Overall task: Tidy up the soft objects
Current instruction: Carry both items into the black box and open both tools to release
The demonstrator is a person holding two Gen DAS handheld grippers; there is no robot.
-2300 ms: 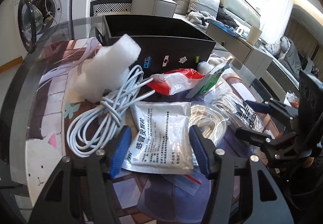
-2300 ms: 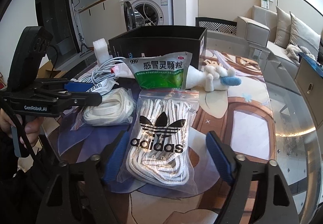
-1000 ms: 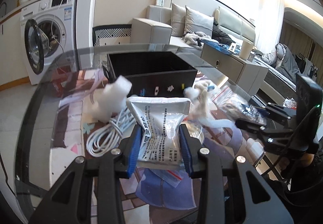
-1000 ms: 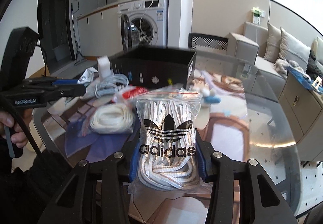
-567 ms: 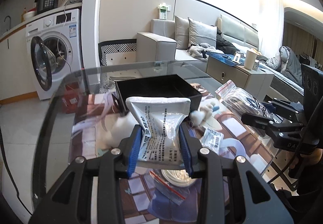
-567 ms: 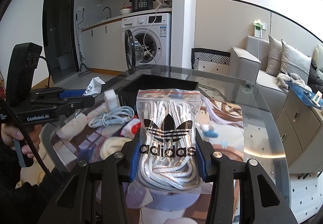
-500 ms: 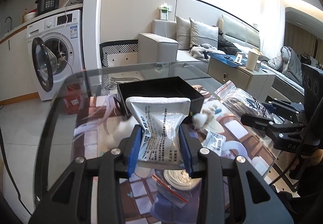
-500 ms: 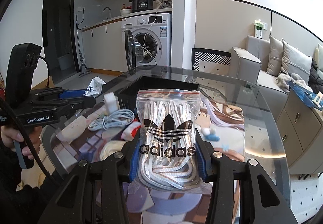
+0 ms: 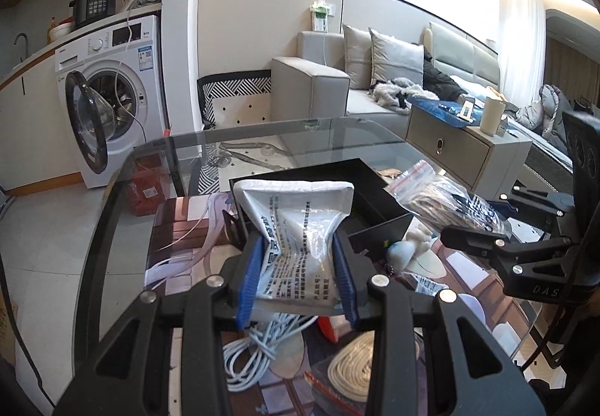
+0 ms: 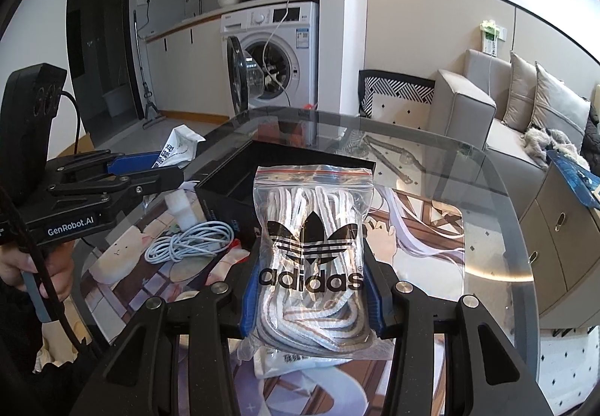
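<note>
Both tongs have lifted their loads off the counter [image 10: 498, 228]: left tongs [image 9: 296, 279] clamp the pouch [image 9: 296, 232], right tongs [image 10: 313, 294] clamp the laces bag [image 10: 313, 247], mid-frame before the box [image 10: 240, 187], probably next.

Bright daylight floods from the curtained window [image 9: 519, 30], glaring off the glass table [image 10: 498, 266]; fisheye edges bend darkly.

Both wrist views close above glass table [image 9: 112, 213], facing black box [image 10: 240, 183], shared
</note>
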